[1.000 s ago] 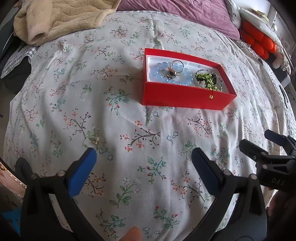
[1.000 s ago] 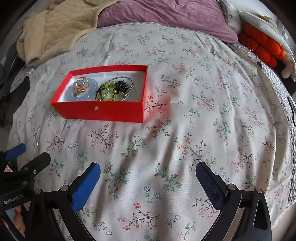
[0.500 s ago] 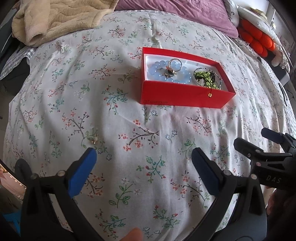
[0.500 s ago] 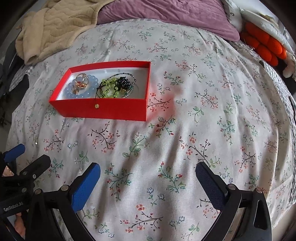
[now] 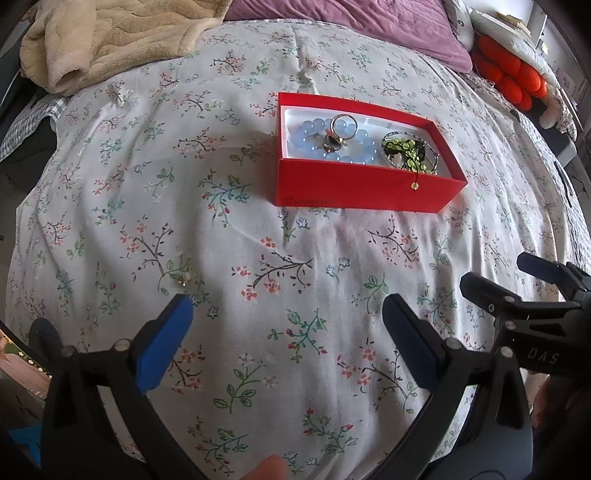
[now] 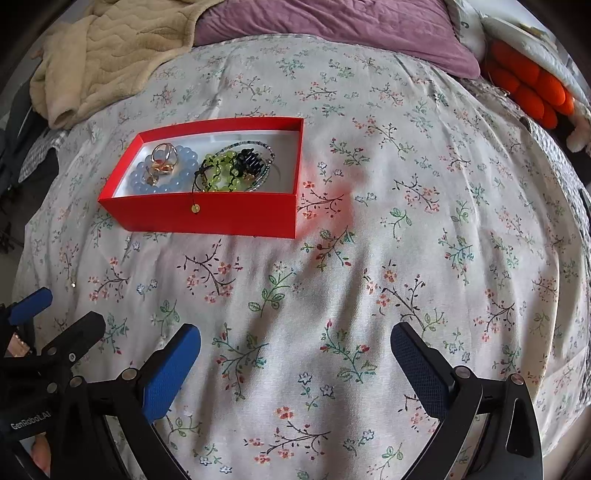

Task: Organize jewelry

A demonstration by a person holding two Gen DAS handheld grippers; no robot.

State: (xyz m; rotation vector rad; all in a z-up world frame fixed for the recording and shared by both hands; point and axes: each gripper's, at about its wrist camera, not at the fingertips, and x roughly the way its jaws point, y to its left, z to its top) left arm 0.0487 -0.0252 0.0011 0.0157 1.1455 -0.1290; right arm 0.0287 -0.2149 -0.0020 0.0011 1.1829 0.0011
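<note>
A red box [image 5: 365, 173] sits on the flowered bedspread [image 5: 258, 229] and serves as the reference point. Inside the box, at its left end, lies a blue bead bracelet [image 5: 332, 142] with rings [image 5: 341, 131] resting on top of it. At its right end lies a green bead bracelet [image 5: 404, 151] tangled with dark beads; one small bead on a cord hangs over the front wall of the box.

A small pale earring [image 5: 183, 280] lies loose on the bedspread, well apart from the box, toward its near-left side. It lies just beyond the tip of the left finger [image 5: 162, 347] of the left gripper [image 5: 286, 334], outside the gap between the fingers, not touching.

The left gripper is spread wide and holds nothing. The right gripper [image 6: 295, 360] is likewise spread wide and empty, over bare bedspread on the near side of the box, toward the box's right end.

A beige blanket [image 5: 110, 37] and a purple pillow [image 5: 343, 26] lie beyond the box.
</note>
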